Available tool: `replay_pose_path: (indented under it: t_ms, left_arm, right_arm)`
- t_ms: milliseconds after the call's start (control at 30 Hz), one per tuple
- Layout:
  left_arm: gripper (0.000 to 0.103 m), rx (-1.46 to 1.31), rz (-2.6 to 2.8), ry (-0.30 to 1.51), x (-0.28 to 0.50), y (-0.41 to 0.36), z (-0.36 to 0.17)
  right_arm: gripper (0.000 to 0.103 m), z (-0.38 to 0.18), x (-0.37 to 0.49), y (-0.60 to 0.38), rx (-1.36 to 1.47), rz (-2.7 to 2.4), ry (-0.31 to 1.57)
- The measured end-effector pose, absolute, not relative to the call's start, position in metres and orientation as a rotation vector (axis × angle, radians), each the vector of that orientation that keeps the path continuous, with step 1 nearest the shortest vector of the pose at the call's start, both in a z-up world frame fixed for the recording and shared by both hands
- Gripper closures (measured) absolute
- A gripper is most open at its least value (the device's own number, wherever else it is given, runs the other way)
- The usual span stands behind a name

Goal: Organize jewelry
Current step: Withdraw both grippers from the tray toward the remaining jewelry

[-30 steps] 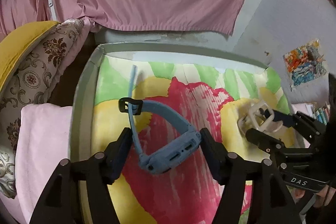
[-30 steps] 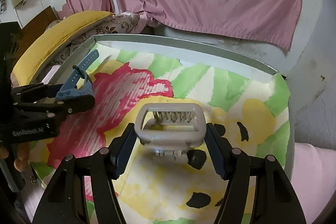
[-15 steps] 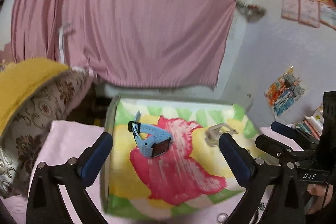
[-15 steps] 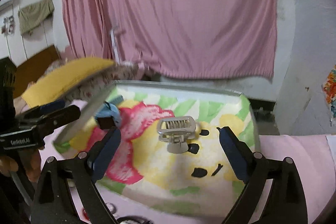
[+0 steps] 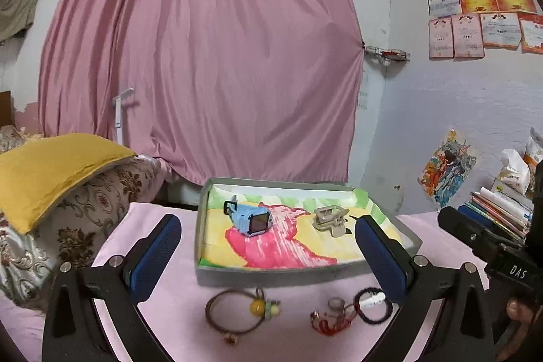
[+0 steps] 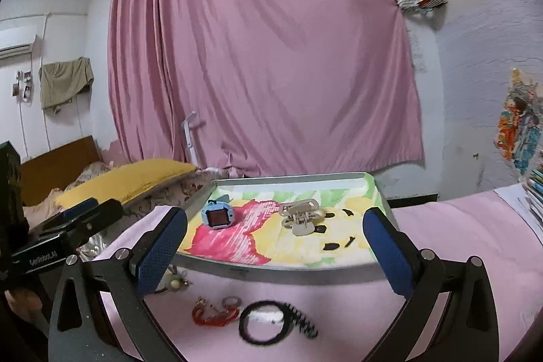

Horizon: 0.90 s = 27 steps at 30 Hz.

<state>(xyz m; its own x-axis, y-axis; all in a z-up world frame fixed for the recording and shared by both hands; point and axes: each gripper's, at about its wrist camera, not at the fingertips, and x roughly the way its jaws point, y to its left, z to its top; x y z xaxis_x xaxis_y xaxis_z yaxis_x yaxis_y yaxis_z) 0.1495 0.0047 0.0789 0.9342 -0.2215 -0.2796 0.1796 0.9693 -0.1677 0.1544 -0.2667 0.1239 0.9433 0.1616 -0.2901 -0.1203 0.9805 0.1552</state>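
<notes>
blue watch (image 5: 249,219) | beige hair clip (image 5: 331,216) | in tray (image 5: 271,273) | both hand-held grippers wide apart, empty

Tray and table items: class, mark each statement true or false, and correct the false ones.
1. The blue watch lies inside the tray. True.
2. The beige hair clip is held in the right claw. False: it lies in the tray; that claw is open and empty.
3. The left claw is shut on the watch. False: it is open, holding nothing.
4. A black hair tie lies on the pink cloth outside the tray. True.
5. The tray holds four items. False: only two.
</notes>
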Motion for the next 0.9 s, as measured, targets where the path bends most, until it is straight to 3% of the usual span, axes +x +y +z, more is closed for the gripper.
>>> replay_pose_path:
  t_ms: [467, 900]
  left_arm:
    - [0.000, -0.095, -0.156, 0.304, 0.102, 0.007, 0.055]
    - [0.000, -0.120, -0.195, 0.593, 0.135, 0.019, 0.020]
  right_arm:
    - [0.001, 0.100, 0.109, -0.260, 0.040, 0.106, 0.323]
    - [0.001, 0.077, 0.136, -0.261, 0.043, 0.162, 0.563]
